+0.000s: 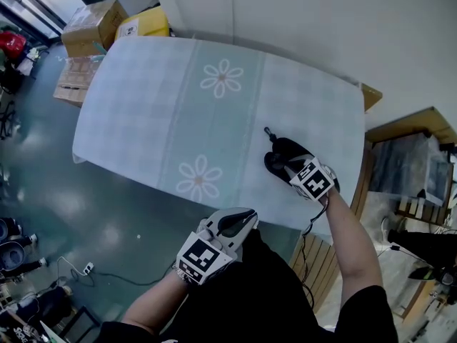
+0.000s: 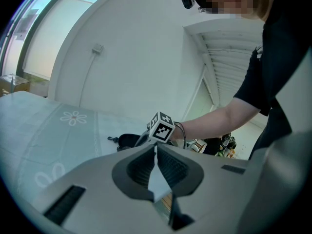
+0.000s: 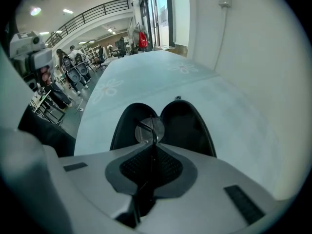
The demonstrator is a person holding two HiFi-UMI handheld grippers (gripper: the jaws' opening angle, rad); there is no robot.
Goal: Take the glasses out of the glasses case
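Only right gripper view shows right tool (image 3: 152, 144) pinching glasses (image 3: 147, 130).

I can read no text, brand or number anywhere from my station. The yellow cardboard box (image 1: 145, 24) on the floor beyond the counter's far corner carries a small white label, but its print is too small to make out. The brown cardboard box (image 1: 93, 23) beside it shows no legible marking. The left black-and-white marker cube (image 1: 199, 257) and the right black-and-white marker cube (image 1: 313, 179) bear only square code patterns, not letters or digits.
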